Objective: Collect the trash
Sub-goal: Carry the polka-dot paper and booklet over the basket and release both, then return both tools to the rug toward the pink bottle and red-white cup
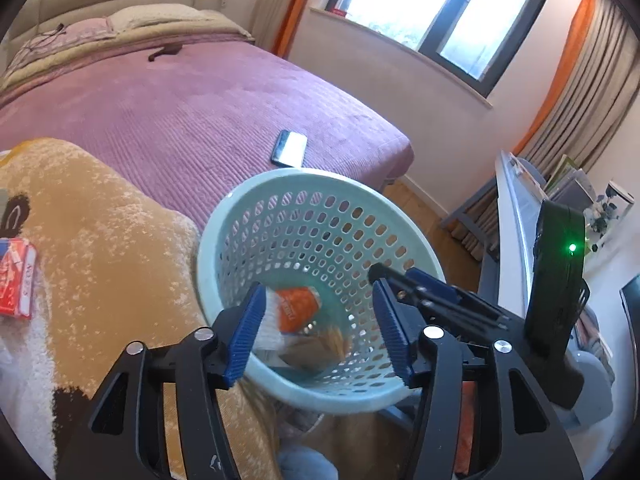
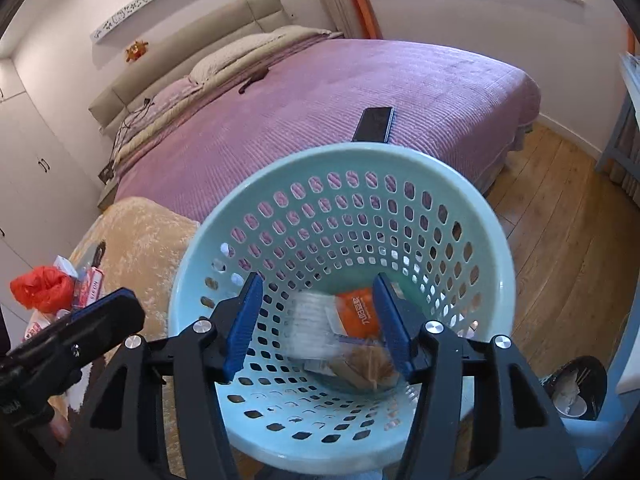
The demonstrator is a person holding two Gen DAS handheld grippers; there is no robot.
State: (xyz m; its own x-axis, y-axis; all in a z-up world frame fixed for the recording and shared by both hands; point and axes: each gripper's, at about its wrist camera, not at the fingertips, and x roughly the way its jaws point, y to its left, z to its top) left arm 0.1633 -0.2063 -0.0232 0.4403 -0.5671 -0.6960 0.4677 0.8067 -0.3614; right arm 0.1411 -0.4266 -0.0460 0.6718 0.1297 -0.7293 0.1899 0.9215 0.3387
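Note:
A pale green perforated basket [image 1: 224,216] [image 2: 400,160] stands beside the bed. Inside lie an orange packet [image 1: 298,304] [image 2: 356,310], a blurred white plastic wrapper [image 2: 310,324] and brown paper scraps [image 1: 320,350] [image 2: 370,364]. My left gripper [image 1: 320,332] is open and empty over the basket mouth. My right gripper [image 2: 318,324] is open over the basket; the blurred wrapper lies between its fingers, apart from them. The right gripper also shows in the left wrist view [image 1: 432,292]. A red and white box [image 1: 16,276] lies on the tan blanket [image 1: 104,248]. A red plastic bag [image 2: 40,286] and packets [image 2: 90,286] sit at the left.
A purple bed [image 1: 192,108] [image 2: 320,112] lies behind, with a phone [image 1: 289,148] [image 2: 374,124] on it near the basket. Wooden floor [image 2: 560,216] is to the right. A white desk [image 1: 516,208] stands at the right, a wardrobe [image 2: 36,168] at the left.

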